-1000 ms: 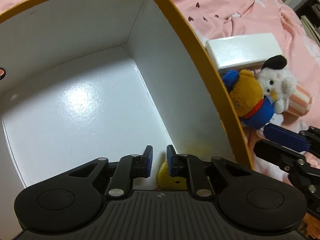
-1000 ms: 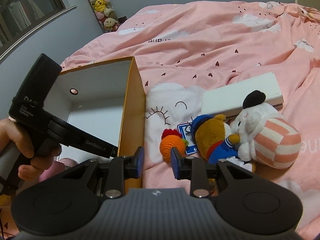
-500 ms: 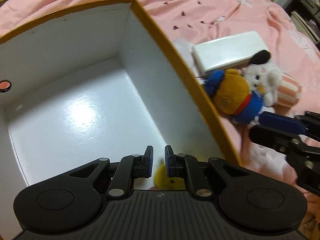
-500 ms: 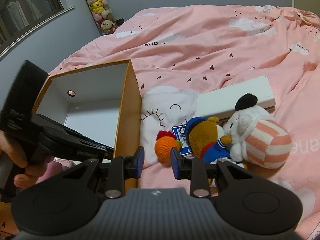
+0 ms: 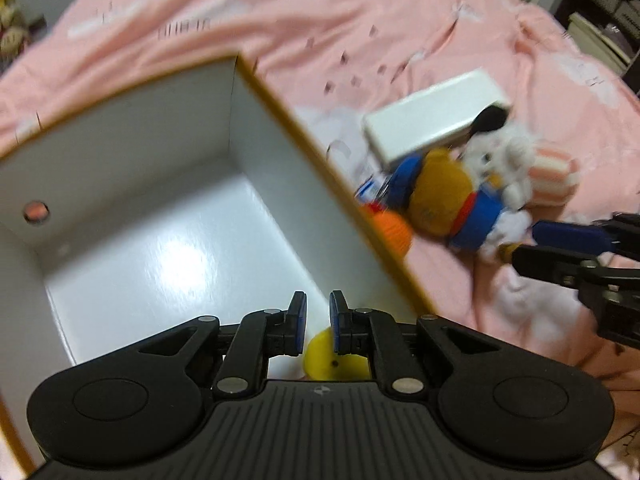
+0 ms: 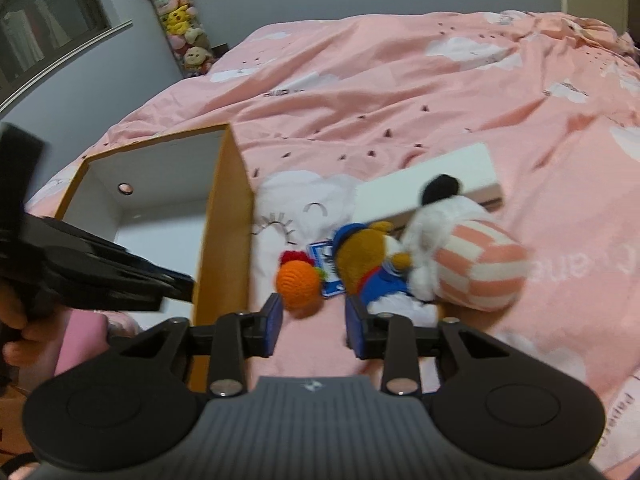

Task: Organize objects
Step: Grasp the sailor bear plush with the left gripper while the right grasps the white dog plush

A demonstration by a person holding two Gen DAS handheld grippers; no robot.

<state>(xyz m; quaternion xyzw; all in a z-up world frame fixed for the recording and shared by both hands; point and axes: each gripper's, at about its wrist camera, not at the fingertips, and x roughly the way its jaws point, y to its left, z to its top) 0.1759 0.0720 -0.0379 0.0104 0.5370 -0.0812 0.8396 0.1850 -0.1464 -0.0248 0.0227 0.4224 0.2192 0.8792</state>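
Note:
An open box (image 5: pixel 344 200) with orange outside and white inside sits on the pink bed; it also shows in the right wrist view (image 6: pixel 224 240). A yellow toy (image 5: pixel 336 362) lies in its near corner, just under my left gripper (image 5: pixel 318 322), whose jaws stand slightly apart and hold nothing. My right gripper (image 6: pixel 314 326) is open just short of an orange knitted toy (image 6: pixel 298 284). Beside that lie a brown plush in blue (image 6: pixel 368 260) and a white plush with a striped body (image 6: pixel 472 256).
A flat white box (image 6: pixel 432 184) lies behind the plush toys. A small blue card (image 6: pixel 322 264) lies between the orange toy and the brown plush. The pink bedspread (image 6: pixel 440 80) stretches far behind. A column of plush toys (image 6: pixel 180 20) stands by the wall.
My left gripper has risen and pulled back from the box, leaving the yellow toy inside. My right gripper has opened wider and moved closer to the orange knitted toy.

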